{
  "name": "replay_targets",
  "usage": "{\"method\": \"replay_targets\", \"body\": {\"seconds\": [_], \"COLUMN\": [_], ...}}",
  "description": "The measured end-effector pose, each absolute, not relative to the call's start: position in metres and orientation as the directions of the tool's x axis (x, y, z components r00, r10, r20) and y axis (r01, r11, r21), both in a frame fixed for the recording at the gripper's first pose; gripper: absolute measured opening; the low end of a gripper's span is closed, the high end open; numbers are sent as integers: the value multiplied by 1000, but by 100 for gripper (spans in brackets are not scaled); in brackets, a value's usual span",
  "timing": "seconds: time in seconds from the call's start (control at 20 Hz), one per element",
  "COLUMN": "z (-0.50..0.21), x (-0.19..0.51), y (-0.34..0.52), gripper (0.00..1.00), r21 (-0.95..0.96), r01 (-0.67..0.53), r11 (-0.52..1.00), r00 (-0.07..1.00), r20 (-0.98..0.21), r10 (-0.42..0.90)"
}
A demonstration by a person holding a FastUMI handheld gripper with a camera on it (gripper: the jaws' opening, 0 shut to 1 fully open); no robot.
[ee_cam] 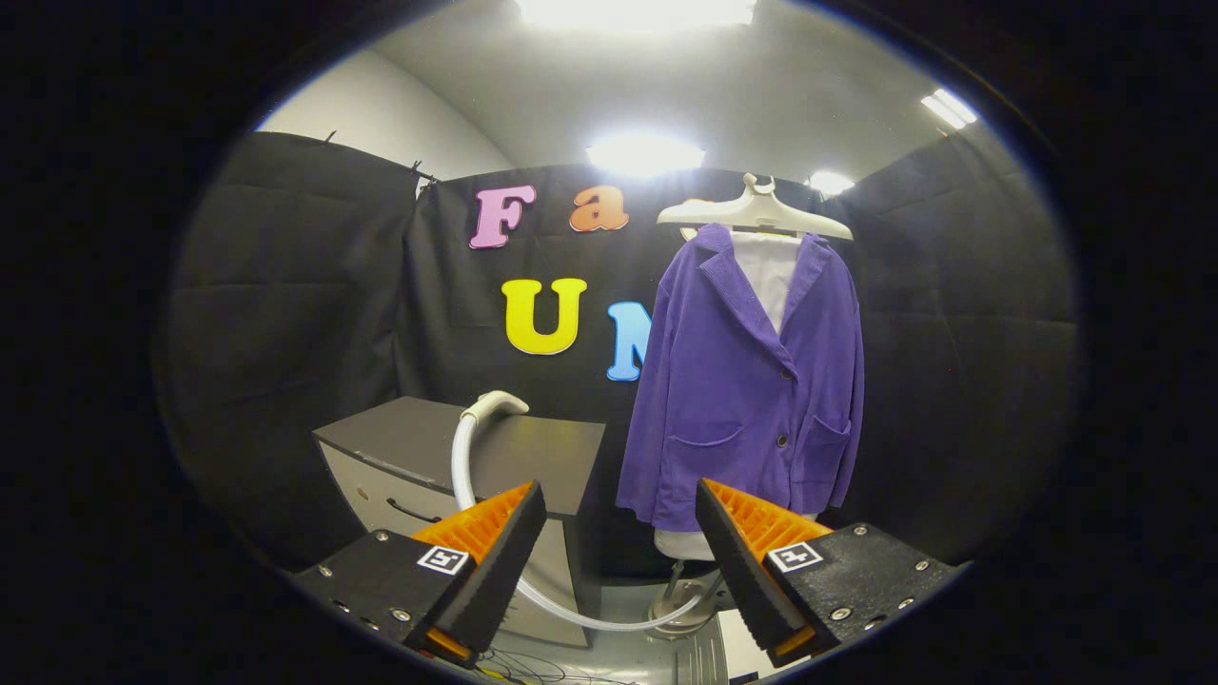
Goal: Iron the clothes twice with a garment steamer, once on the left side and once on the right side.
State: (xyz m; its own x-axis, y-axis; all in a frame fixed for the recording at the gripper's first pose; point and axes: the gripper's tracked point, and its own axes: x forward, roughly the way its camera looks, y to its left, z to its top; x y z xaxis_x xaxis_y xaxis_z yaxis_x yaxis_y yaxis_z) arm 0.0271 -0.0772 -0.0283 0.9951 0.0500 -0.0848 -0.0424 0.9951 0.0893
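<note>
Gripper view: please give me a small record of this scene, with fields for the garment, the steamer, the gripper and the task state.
garment: purple jacket over a white inner layer, on a pale hanger, beyond the fingers
steamer head: white, lying on the grey cabinet, beside the jacket; steamer head
hose: white hose curves down from the head to the base under the jacket
gripper: gripper open, holding nothing, apart from the steamer
task state: steamer not yet picked up
</note>
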Motion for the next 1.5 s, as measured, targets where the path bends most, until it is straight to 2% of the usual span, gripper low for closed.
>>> {"method": "replay_targets", "body": {"seconds": [0.4, 0.65, 0.95, 1.1, 1.3, 1.5], "z": [-2, 22, 30, 15, 0, -35], "x": [94, 146, 229, 274, 329, 369], "y": [-22, 52, 87, 101, 136, 165], "gripper": [97, 97, 97, 96, 96, 96], "r21": [51, 196, 289, 313, 352, 402], "r01": [-84, -197, -122, -70, -85, -26], "r11": [995, 961, 949, 947, 932, 915], "r00": [993, 973, 979, 972, 941, 883], "r20": [-76, -80, -123, -190, -280, -420], "r10": [88, 216, 163, 135, 191, 210]}}
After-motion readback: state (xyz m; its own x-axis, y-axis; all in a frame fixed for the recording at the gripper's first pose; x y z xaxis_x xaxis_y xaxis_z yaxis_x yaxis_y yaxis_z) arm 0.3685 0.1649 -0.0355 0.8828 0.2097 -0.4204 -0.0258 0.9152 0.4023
